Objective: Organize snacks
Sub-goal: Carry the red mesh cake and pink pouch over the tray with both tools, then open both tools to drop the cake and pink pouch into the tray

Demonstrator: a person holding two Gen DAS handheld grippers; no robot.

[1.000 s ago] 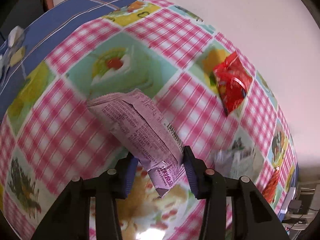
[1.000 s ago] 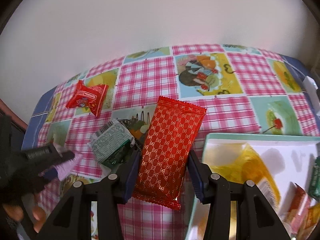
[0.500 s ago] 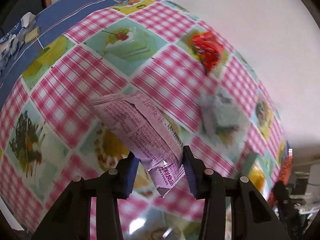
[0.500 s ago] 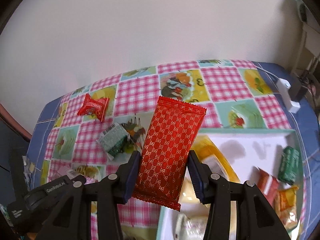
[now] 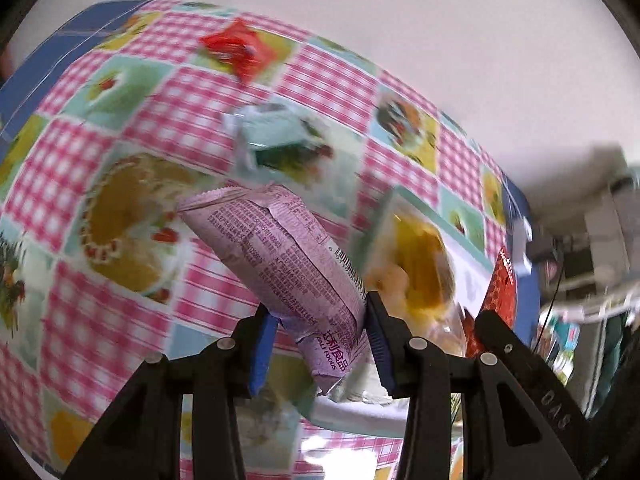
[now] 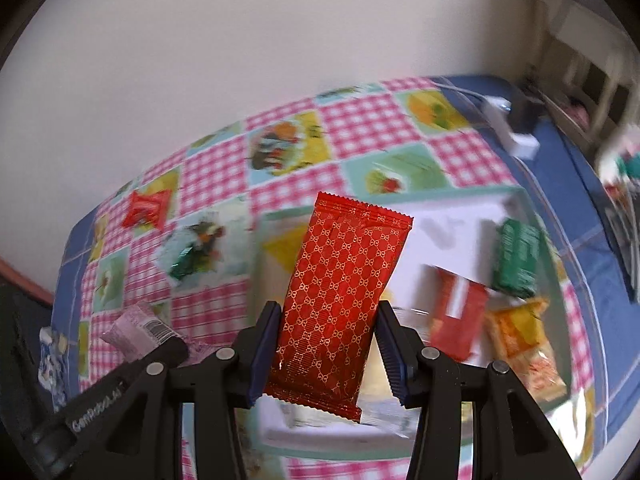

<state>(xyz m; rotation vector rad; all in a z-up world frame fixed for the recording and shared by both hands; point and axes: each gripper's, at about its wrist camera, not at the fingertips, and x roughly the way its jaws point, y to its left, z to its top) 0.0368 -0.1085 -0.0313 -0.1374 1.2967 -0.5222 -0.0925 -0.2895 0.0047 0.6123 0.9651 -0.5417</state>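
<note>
Left gripper [image 5: 320,342] clamped on purple snack packet [image 5: 288,264], lifted above checked tablecloth [image 5: 80,208]. Right gripper [image 6: 326,354] clamped on red snack packet [image 6: 340,292], over tray [image 6: 452,216] with 3 packets inside.

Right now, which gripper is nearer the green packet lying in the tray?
Right. The right gripper, holding the red wafer packet, hangs over the tray beside the green packet. The left gripper, holding the purple packet, is off the tray's far side.
</note>
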